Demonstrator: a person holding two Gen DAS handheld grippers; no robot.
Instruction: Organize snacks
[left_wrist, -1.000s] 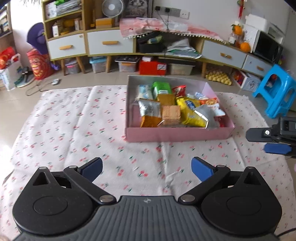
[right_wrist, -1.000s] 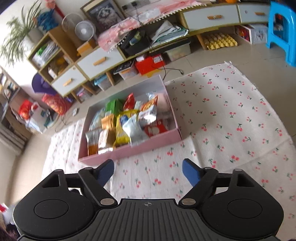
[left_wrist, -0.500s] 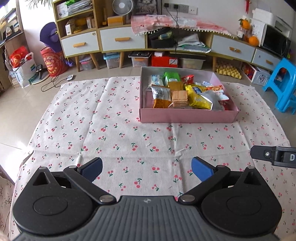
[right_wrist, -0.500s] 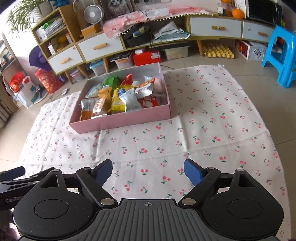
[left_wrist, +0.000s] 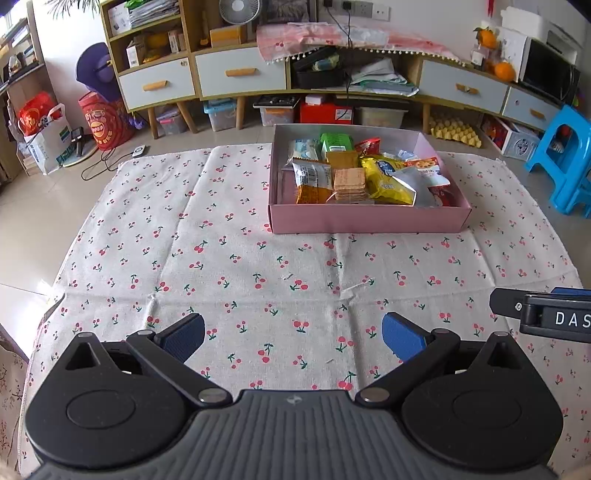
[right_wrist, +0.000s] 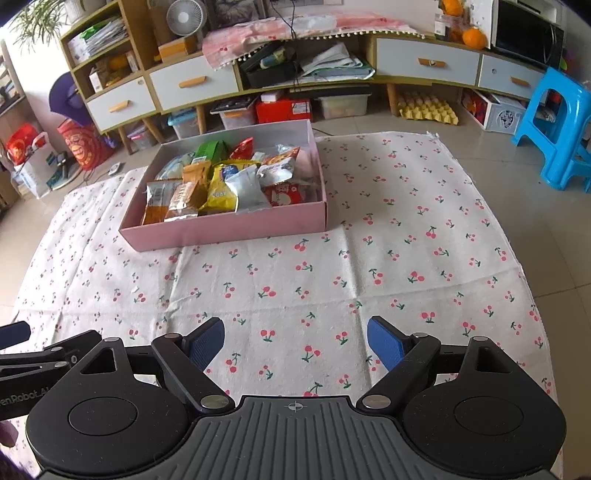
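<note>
Two grippers hover low over a cherry-print cloth (left_wrist: 236, 258) spread on the floor, both with fingers spread wide and nothing between them. The left gripper (left_wrist: 293, 334) faces a pink box (left_wrist: 369, 221) that sits well ahead on the cloth, toward its far edge. The right gripper (right_wrist: 295, 341) sees the same box ahead and to its left. Inside the box lie the snacks (left_wrist: 364, 173) in a loose heap: a yellow bag (left_wrist: 388, 181), a stack of square crackers (left_wrist: 349, 181), an orange-and-silver packet (left_wrist: 312, 179), a green pack (left_wrist: 336, 142) near the back wall, and a silver pouch (right_wrist: 245, 188); the smaller ones behind are hard to tell apart. Beyond the cloth stands a low cabinet (left_wrist: 240, 74) with drawers, and a blue stool (right_wrist: 554, 125) stands off to the right.
</note>
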